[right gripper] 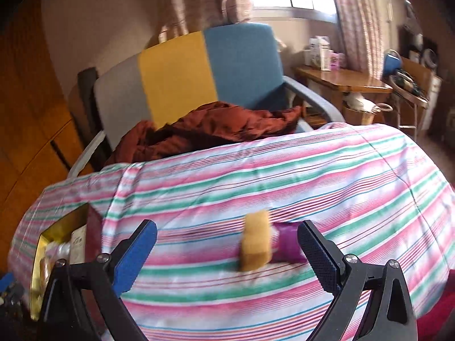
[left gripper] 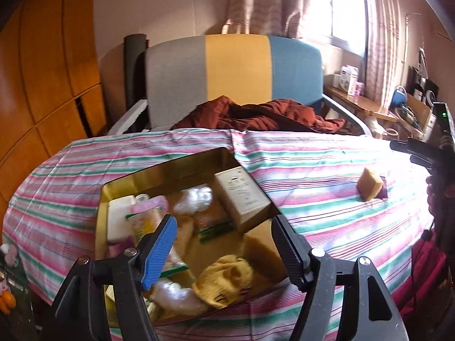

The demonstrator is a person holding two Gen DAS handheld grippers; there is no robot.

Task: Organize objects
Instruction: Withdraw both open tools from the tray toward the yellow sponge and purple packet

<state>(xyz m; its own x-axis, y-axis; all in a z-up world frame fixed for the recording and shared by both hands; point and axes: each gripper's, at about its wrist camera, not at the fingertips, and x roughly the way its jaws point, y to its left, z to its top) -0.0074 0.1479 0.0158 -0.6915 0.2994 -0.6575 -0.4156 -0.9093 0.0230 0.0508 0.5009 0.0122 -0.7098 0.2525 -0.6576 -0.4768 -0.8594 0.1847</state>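
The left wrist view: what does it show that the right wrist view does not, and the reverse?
Only the left wrist view looks down into the gold tin: a cream box, plastic packets, a yellow cloth. It also shows the right gripper from the side.

Only the right wrist view shows the purple packet clearly, beside the sponge, and the basket under the wooden table.

Both show the sponge, the striped cover and the chair.
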